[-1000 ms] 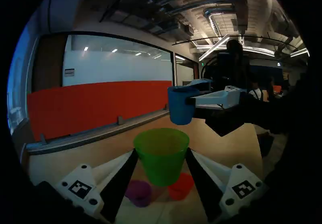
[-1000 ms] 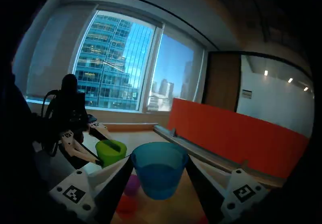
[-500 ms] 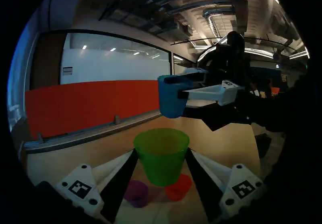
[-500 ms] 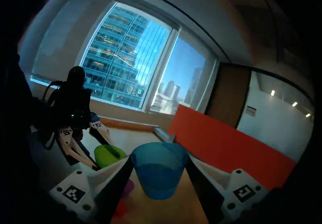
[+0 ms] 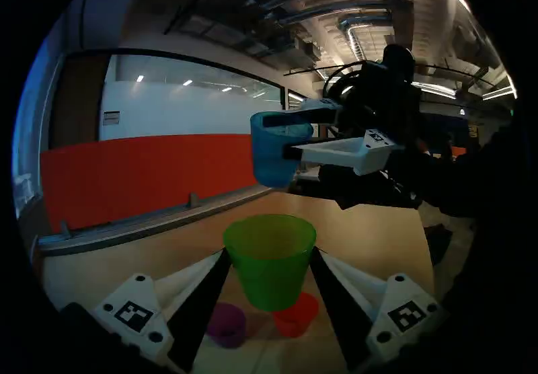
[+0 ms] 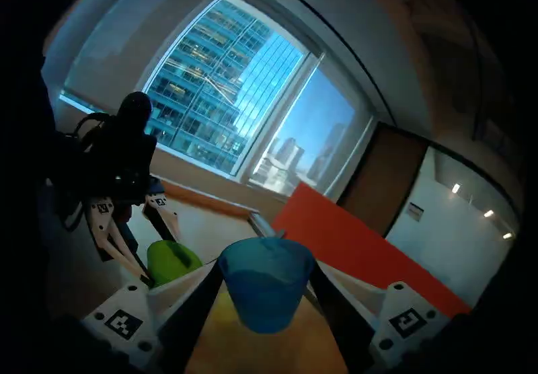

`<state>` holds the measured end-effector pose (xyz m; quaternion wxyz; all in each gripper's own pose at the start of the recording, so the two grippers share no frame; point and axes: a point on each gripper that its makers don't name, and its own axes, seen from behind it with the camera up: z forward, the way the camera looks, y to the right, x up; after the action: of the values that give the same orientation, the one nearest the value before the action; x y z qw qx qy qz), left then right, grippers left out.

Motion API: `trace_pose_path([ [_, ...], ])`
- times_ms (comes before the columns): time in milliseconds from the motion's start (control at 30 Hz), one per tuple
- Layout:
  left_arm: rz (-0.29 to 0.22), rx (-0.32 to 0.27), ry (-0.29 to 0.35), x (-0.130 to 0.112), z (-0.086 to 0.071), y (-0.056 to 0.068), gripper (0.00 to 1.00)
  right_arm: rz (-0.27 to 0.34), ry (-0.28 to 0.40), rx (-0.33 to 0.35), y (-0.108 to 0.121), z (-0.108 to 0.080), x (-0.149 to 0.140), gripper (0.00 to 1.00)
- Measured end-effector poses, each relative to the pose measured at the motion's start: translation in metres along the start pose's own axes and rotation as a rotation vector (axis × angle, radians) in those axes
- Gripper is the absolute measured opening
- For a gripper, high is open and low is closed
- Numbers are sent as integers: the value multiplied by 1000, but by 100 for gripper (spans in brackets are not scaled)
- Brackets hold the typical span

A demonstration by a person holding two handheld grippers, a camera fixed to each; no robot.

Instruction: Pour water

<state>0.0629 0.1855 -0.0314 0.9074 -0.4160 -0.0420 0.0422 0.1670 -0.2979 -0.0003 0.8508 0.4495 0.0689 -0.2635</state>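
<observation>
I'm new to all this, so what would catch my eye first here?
A green cup sits clamped in the left hand-held gripper, with a blue cup held higher up by the right hand-held gripper. Below, a purple cup and a red cup stand on the table. The right gripper view shows a big window with glass towers.

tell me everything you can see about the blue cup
The blue cup is a tapered, translucent plastic tumbler without handle, water showing darker in its lower part. The right gripper clamps its sides below the rim. It hangs in the air, slightly tilted, above and beyond the green cup; nothing pours yet.
</observation>
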Motion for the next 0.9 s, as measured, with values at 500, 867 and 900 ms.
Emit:
trace_pose_path([
  [500,-2,-9,6,3,2,3,85,-168,2,-22,7,10,15,92],
  [867,4,-18,17,9,3,7,84,-272,0,-32,7,21,26,91],
  [900,3,-19,19,9,3,7,85,-278,1,-33,7,21,28,91],
])
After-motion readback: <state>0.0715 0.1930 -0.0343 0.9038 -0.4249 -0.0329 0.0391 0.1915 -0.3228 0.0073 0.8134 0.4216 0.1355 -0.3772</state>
